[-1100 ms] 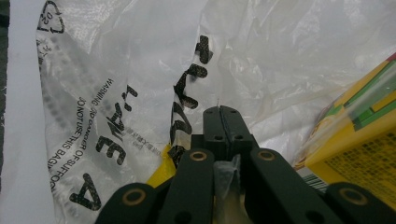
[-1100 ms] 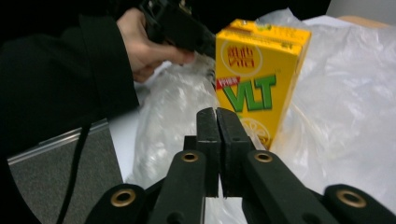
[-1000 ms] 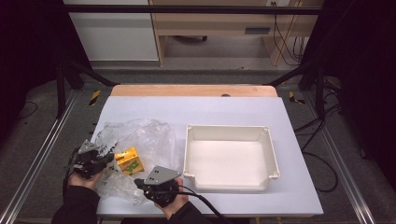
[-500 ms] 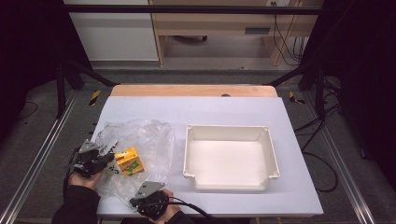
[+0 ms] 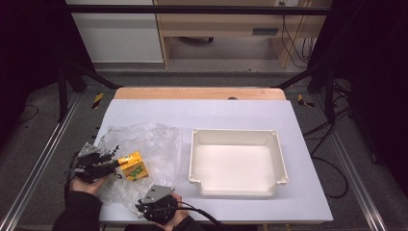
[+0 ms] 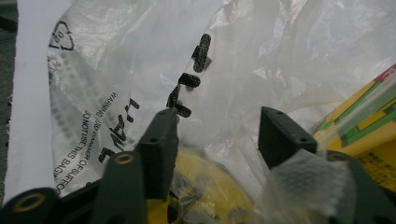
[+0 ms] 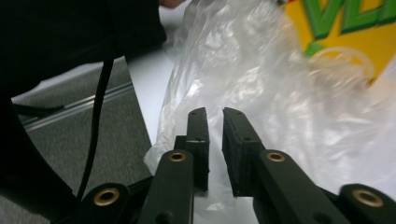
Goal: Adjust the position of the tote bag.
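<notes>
The left hand-held gripper (image 5: 114, 165) has just been opening its jaws; they stand apart with clear plastic bag (image 5: 144, 149) film and something yellow between them, the pads not pressing. The yellow box (image 5: 132, 166) sits inside the bag, just beside this gripper. The right hand-held gripper (image 7: 215, 135), at the bag's near edge on the desk (image 5: 231, 113), has been opening slightly: a narrow gap, nothing gripped. The white tray (image 5: 281, 163) stands beside the bag.

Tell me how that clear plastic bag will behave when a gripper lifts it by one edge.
The bag looks thin and crumpled, so it will likely sag and drape, not hold shape. The yellow box inside may slide toward the low end. Its glossy film could slip between the jaws unless pinched firmly.
</notes>
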